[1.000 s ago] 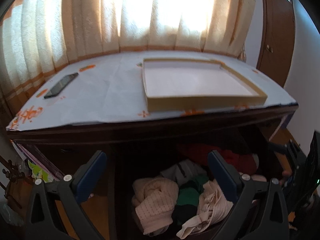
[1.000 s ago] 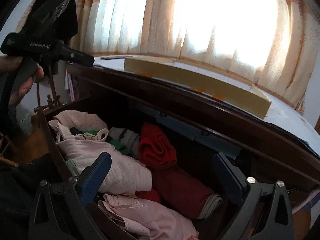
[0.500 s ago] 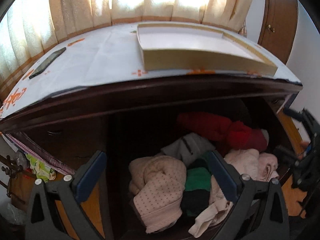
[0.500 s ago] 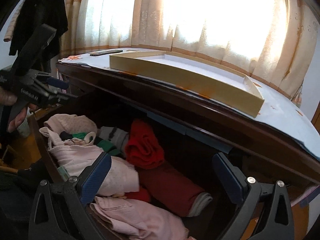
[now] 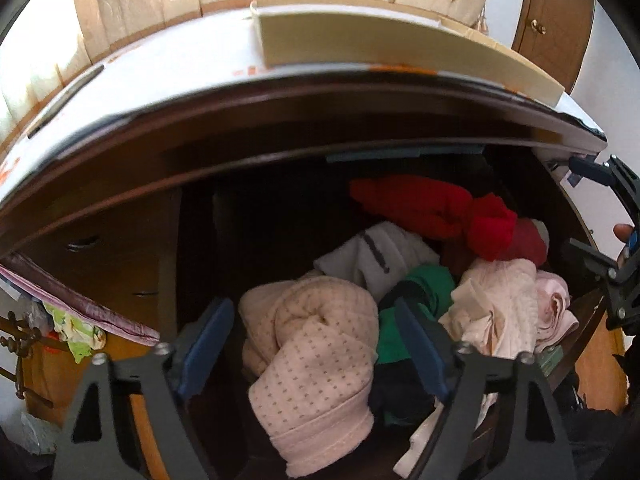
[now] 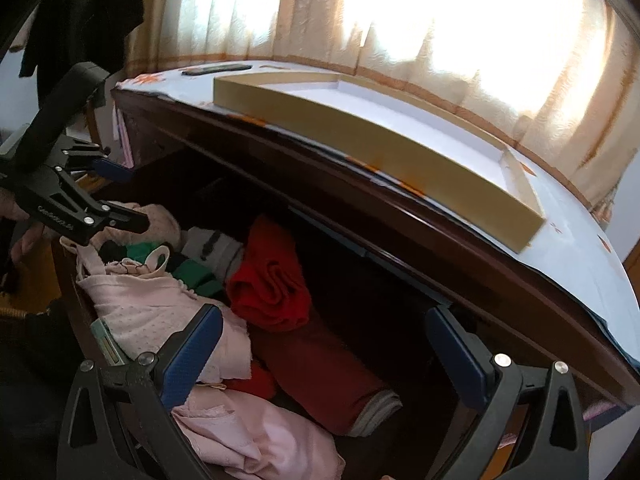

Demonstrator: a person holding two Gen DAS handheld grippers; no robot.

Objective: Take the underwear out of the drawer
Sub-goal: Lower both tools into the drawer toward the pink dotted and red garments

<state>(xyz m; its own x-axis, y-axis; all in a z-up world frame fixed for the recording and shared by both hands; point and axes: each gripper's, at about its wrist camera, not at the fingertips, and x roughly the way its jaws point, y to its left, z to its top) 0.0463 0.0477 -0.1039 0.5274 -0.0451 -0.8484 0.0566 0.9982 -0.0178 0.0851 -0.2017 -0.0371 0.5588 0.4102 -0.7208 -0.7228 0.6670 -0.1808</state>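
Worktop (image 6: 568, 248): papered, its dark front edge overhanging the drawer.
Box lid (image 6: 400, 136): shallow, tan, on the worktop near that edge.
Drawer (image 5: 588, 312): open below the worktop, crammed with rolled underwear; dark free room at its back.
Left gripper (image 5: 316, 344): jaws released wide, straddling a dotted pink roll (image 5: 316, 352); contact possibly made, but the view is unclear.
Right gripper (image 6: 320, 356): jaws spread wide, empty, above the dark red roll (image 6: 320, 368) and beside the red bundle (image 6: 272, 284).

Home bedroom, curtained window (image 6: 400, 20), wooden dresser (image 5: 280, 128), open drawer (image 6: 72, 280) of clothes (image 5: 320, 340)
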